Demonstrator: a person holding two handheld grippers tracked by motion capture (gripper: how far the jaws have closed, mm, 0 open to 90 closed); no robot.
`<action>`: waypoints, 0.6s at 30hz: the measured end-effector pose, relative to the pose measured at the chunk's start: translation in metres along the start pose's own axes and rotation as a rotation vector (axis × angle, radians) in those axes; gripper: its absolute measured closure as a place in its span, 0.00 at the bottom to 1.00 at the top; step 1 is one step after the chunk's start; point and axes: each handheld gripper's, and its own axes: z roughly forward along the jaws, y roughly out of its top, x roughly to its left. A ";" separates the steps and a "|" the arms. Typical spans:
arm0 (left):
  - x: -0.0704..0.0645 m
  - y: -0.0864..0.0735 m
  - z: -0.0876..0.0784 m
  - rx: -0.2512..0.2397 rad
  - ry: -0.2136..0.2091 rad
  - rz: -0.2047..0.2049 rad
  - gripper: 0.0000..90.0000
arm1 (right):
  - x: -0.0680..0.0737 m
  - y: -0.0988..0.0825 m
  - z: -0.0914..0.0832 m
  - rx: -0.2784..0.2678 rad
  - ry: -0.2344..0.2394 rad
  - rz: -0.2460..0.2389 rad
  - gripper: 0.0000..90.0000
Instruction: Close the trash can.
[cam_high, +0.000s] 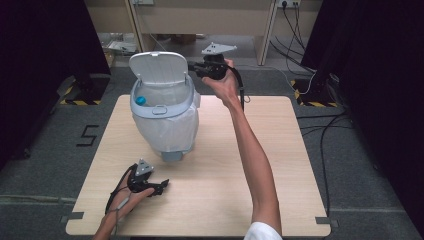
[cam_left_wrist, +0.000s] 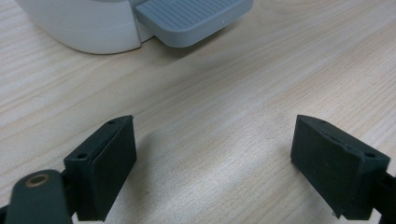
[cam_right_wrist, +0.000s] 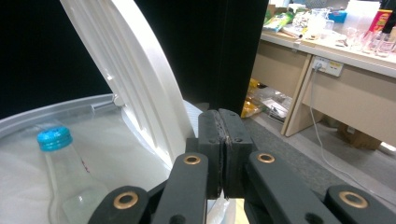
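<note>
The high view is evenly but dimly lit from overhead; the pale wooden table (cam_high: 210, 165) is rendered soft, and near-black curtains are seen at both side edges. In the left gripper view, soft shadows are cast on the wood grain beneath the matte black jaws. In the right gripper view, the translucent white plastic lid (cam_right_wrist: 135, 79) is brightly lit at centre-left, and the background at upper right is slightly blurred.

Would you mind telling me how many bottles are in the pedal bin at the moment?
1. A clear bottle with a blue cap stands against the inner wall of the open pedal bin, on its left side in the high view. The bin's depths are hidden, so others may lie below.
</note>
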 end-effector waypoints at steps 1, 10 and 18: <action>0.000 0.000 0.000 0.000 -0.002 -0.002 0.15 | -0.001 0.000 0.000 -0.007 0.006 0.007 0.98; 0.000 0.000 0.000 0.003 -0.001 0.002 0.15 | -0.005 0.003 0.001 -0.068 0.073 0.090 0.99; 0.000 0.000 0.000 0.001 0.000 0.002 0.15 | -0.001 0.007 -0.007 -0.065 0.083 0.099 0.98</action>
